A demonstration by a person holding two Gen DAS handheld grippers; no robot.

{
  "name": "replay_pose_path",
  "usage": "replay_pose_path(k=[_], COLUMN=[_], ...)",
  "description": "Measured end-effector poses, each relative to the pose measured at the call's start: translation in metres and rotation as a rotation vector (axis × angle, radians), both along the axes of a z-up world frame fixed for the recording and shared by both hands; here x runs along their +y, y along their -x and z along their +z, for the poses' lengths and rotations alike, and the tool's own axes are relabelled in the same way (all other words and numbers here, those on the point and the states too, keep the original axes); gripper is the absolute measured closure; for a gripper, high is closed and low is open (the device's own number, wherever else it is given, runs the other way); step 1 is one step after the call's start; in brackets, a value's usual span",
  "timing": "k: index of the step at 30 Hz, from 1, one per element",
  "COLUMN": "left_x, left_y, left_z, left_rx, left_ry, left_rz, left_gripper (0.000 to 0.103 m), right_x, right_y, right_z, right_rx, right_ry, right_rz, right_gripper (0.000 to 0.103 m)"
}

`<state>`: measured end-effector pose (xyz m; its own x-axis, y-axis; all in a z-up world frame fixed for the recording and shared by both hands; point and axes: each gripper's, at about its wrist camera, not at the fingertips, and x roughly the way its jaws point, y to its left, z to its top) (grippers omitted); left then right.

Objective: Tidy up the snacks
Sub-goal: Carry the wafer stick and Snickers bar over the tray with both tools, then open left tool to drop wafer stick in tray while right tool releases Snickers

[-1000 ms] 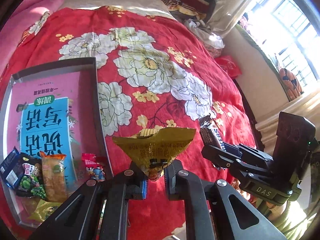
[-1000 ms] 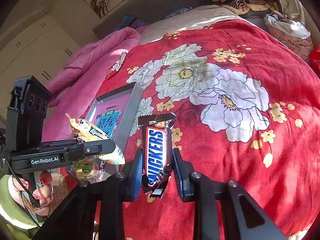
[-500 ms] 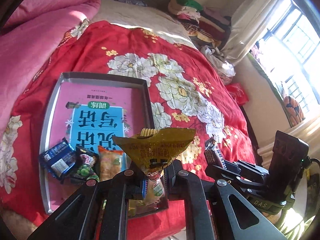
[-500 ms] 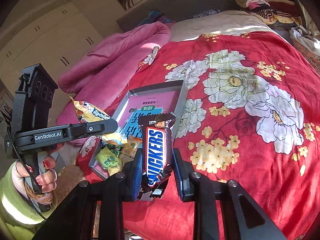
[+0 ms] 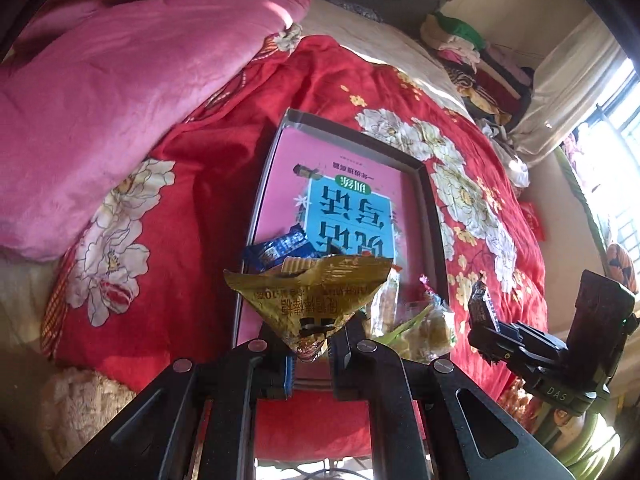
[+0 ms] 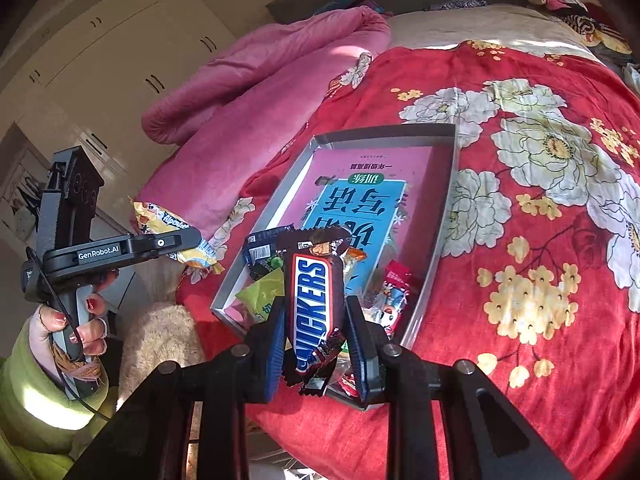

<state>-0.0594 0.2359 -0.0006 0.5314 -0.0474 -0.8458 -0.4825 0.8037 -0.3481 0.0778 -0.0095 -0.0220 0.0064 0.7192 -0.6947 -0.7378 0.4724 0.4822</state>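
Observation:
My left gripper (image 5: 310,350) is shut on the bottom corner of a yellow snack bag (image 5: 310,296), held up over the near end of a grey tray (image 5: 434,216). In the right wrist view that same gripper (image 6: 192,240) sits at the left with the yellow bag (image 6: 158,216). My right gripper (image 6: 316,340) is shut on a brown Snickers bar (image 6: 316,300), above the tray's (image 6: 444,216) near corner. Several small snack packets (image 6: 264,268) lie at the tray's near end on a pink and blue book (image 6: 360,200). In the left wrist view the right gripper (image 5: 486,332) shows at the right with the bar (image 5: 480,300).
The tray rests on a red flowered bedspread (image 6: 540,240). A pink quilt (image 5: 120,100) is piled at the left. Folded clothes (image 5: 480,64) lie at the bed's far end by a window. A person's hand (image 6: 76,320) in a green sleeve grips the left handle; white wardrobes (image 6: 120,60) stand behind.
Both grippers have swung left across the bed with their snacks still held, from beside the tray to over its near end. The pink quilt has come into view.

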Motion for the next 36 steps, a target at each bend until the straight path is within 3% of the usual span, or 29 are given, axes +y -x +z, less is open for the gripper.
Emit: replay_pose_path(k=[5,14,36], left_x=[-0.004,-0.015,-0.025], left_y=[0.000,-0.018,-0.037], left_z=[-0.020,-0.039,-0.042], left_rx=[0.049,0.110,0.107], left_ry=[0.026,0.003,-0.026], left_rz=[-0.011,-0.062,-0.117], left_gripper=[0.091,0.091,0.089], right_x=[0.020,0.047,0.035], right_y=[0.009,0.018,0.018], right_z=[-0.011,-0.021,-0.006], right_rx=[-0.011,-0.073,-0.156], right_ry=[0.053,0.148,0.151], right_rz=[0.015,0.026,-0.002], right_gripper=[0.074,0.074,0.074])
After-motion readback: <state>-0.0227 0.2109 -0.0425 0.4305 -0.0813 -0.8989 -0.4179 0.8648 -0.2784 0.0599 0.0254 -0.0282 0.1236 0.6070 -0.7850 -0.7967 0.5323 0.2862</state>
